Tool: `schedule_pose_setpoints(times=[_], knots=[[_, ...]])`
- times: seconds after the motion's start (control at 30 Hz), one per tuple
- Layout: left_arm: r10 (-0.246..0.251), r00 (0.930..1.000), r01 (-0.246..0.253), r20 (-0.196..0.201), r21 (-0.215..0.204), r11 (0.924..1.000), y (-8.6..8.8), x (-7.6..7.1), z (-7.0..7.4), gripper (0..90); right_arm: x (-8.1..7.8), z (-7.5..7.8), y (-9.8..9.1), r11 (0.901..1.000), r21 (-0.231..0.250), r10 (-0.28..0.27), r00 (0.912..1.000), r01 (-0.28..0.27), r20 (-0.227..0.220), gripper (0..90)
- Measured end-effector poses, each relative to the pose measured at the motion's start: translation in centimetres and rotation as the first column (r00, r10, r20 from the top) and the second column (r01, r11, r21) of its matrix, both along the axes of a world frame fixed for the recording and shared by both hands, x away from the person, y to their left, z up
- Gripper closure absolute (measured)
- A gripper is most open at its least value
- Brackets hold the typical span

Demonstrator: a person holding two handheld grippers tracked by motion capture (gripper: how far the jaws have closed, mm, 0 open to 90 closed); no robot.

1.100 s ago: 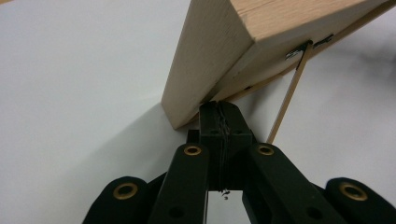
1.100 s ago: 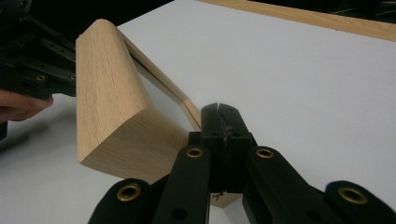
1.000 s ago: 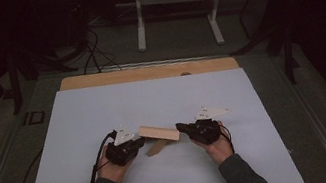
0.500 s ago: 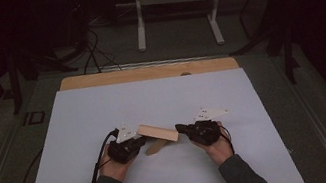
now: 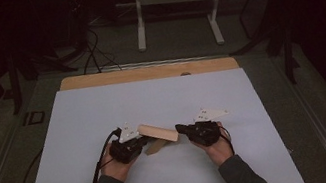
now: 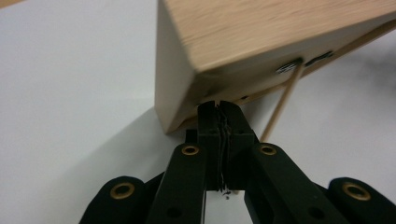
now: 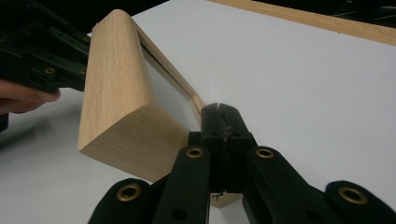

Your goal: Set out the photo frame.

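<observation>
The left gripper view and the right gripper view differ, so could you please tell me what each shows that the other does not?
Left gripper view: the wooden block from its underside, with a metal fitting and a thin stick beside it, above the shut left claw. Right gripper view: the block's rounded top and end grain, the shut right claw, a hand beyond, and the wooden table edge. Both: the same block over the white sheet, and shut black jaws.

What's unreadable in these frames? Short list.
- Left gripper view: wooden block is cut off by the top and right edges; the left gripper covers whatever its shut jaws pinch.
- Right gripper view: right gripper covers the block's lower corner.
- High view: thin stick under the block is too small and dim to identify.
</observation>
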State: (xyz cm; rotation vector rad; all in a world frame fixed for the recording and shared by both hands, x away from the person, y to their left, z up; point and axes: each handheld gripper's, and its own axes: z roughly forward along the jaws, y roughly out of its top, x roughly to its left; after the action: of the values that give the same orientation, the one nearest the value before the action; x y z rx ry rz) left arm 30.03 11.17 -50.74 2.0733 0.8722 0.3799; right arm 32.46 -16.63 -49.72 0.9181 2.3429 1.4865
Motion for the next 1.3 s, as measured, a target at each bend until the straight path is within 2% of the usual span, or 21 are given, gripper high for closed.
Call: schedule_pose_setpoints(times=[0.13, 0.23, 0.63, 1.3], knots=[[-0.003, 0.9999, 0.003, 0.011, -0.006, 1.0000, -0.2, -0.1, 0.3, 88.3, 0.0, 0.0, 0.0, 1.0000, -0.002, 0.000, 1.0000, 0.000, 0.000, 89.7], [-0.001, 1.0000, 0.001, 0.005, -0.007, 1.0000, -0.4, 0.0, 0.2, 88.5, 0.0, 0.0, 0.0, 1.0000, -0.005, 0.001, 1.0000, -0.001, 0.003, 89.7], [-0.023, 0.9997, 0.023, 0.011, 0.013, 0.9996, -1.1, -0.2, 0.6, 88.6, -0.3, 0.1, 0.1, 0.9998, -0.019, 0.004, 0.9999, -0.004, 0.013, 89.7], [-0.049, 0.9984, 0.049, 0.030, -0.013, 0.9987, -1.7, -1.1, 1.8, 88.6, -1.0, 0.7, 0.2, 0.9992, -0.033, 0.024, 0.9992, -0.023, 0.031, 89.7]])
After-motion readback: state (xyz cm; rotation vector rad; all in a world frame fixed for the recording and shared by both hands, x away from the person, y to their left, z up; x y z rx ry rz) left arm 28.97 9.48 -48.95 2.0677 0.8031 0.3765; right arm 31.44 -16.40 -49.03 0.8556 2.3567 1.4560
